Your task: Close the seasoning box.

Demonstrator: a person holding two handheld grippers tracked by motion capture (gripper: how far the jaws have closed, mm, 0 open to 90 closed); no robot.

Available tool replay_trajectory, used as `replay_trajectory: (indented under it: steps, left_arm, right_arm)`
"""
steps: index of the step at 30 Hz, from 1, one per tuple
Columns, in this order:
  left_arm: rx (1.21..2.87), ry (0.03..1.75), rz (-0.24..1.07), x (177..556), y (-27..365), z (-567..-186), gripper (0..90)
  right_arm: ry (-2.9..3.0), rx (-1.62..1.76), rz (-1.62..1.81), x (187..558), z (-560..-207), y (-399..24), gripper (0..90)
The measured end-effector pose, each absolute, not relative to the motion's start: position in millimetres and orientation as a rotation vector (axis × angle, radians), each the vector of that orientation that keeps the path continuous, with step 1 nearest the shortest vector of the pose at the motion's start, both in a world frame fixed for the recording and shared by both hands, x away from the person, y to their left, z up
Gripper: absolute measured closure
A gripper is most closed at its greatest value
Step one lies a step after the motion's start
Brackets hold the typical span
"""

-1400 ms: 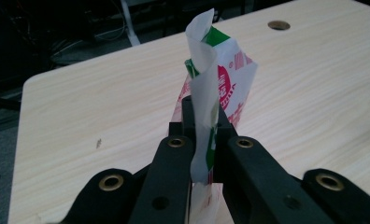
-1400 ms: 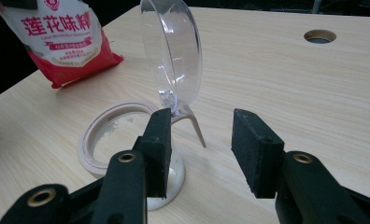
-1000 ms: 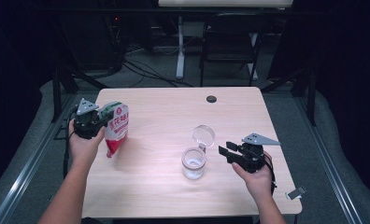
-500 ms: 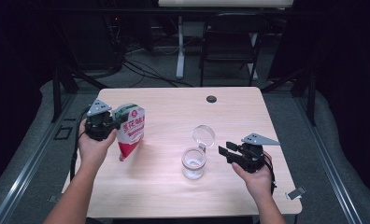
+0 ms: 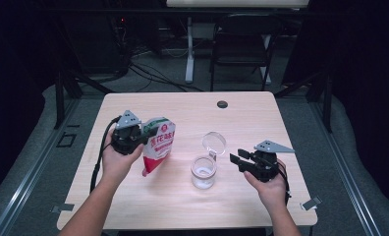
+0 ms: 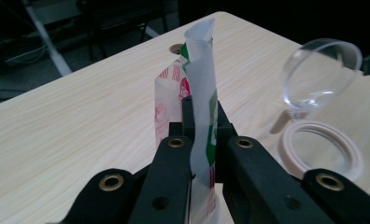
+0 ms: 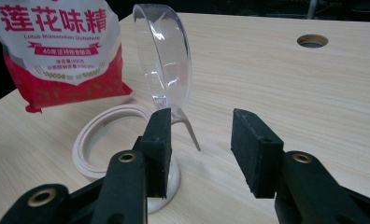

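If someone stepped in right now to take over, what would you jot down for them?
Left tool: shut on the red-and-white seasoning bag, held above the table, left of the jar.
Right tool: open, holding nothing, just right of the jar.
Clear jar: stands mid-table, hinged lid flipped up, mouth open.
Done: bag picked up, jar opened.
Left, probably: bring the bag over the jar, tip it in, close the lid.

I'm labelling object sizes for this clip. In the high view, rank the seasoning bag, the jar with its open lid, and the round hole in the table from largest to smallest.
1. seasoning bag, held up nearer the camera, which may flatter it
2. jar with its hinged lid open
3. hole, clearly the smallest
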State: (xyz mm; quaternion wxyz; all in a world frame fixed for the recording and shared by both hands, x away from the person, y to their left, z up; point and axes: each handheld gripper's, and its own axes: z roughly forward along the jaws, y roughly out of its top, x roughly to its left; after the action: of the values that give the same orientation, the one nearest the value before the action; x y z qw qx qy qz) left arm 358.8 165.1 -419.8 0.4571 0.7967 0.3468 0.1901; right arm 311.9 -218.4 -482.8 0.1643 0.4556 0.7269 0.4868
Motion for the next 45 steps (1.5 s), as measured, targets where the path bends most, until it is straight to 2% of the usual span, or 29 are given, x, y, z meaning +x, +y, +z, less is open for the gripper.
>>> replay_trajectory:
  steps: [5, 13, 24, 32, 45]
  left_arm:
    - [1.993, 0.8, 0.452, 346.9, 151.0, -429.9, 90.0]
    - [1.959, 0.773, 0.416, 328.3, 152.7, -446.4, 90.0]
    - [1.944, 0.737, 0.352, 302.9, 153.1, -475.6, 90.0]
    - [1.931, 0.713, 0.325, 296.2, 146.7, -483.9, 90.0]
    - [1.916, 0.721, 0.306, 294.0, 146.3, -486.5, 90.0]
  right_arm:
    - [2.073, 1.28, 1.404, 310.6, -481.0, -216.8, 58.4]
    - [2.094, 1.224, 1.426, 305.6, -473.0, -210.4, 58.4]
    - [2.232, 1.024, 1.444, 297.9, -458.0, -175.3, 58.5]
    - [2.359, 0.907, 1.422, 302.3, -456.8, -141.6, 68.3]
    - [2.457, 0.784, 1.396, 309.8, -465.2, -109.6, 74.6]
